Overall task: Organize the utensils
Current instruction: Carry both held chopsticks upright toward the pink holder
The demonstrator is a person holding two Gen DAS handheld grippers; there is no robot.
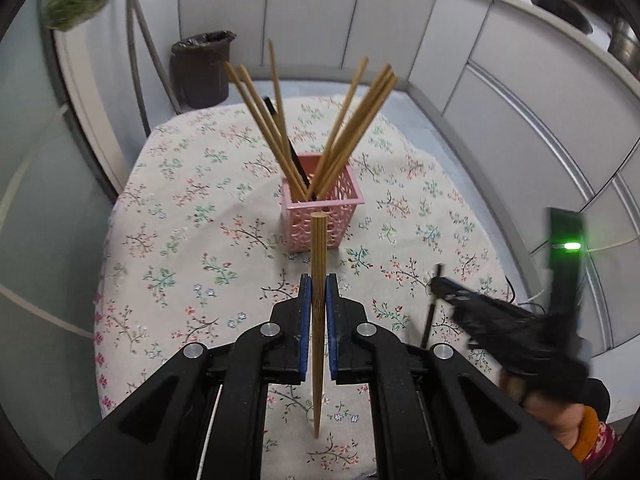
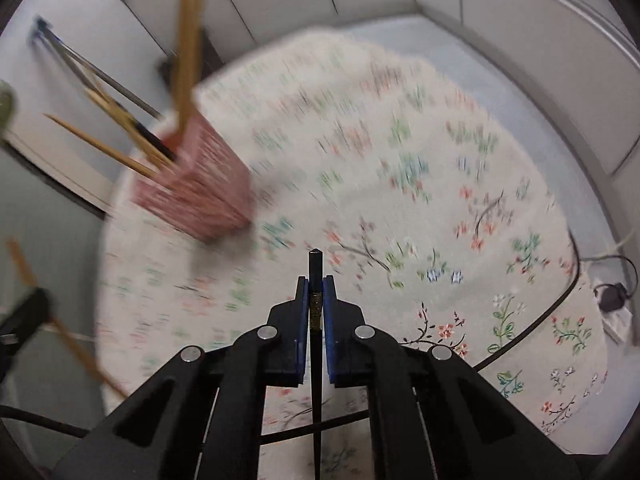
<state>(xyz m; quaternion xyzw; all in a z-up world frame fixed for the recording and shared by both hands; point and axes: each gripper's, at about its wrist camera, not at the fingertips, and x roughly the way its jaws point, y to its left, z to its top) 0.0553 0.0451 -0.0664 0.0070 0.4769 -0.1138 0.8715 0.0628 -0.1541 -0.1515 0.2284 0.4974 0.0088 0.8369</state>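
Note:
A pink lattice basket stands upright in the middle of the floral tablecloth. Several wooden chopsticks and a black one fan out of it. My left gripper is shut on a wooden chopstick, held above the cloth just in front of the basket. In the blurred right wrist view, my right gripper is shut on a black chopstick, with the basket off to its upper left. The left wrist view shows the right gripper low at the right above the cloth.
A dark waste bin stands on the floor behind the table. White cabinet fronts curve along the right. A black device with a green light stands at the table's right edge. A plug and cable lie on the floor.

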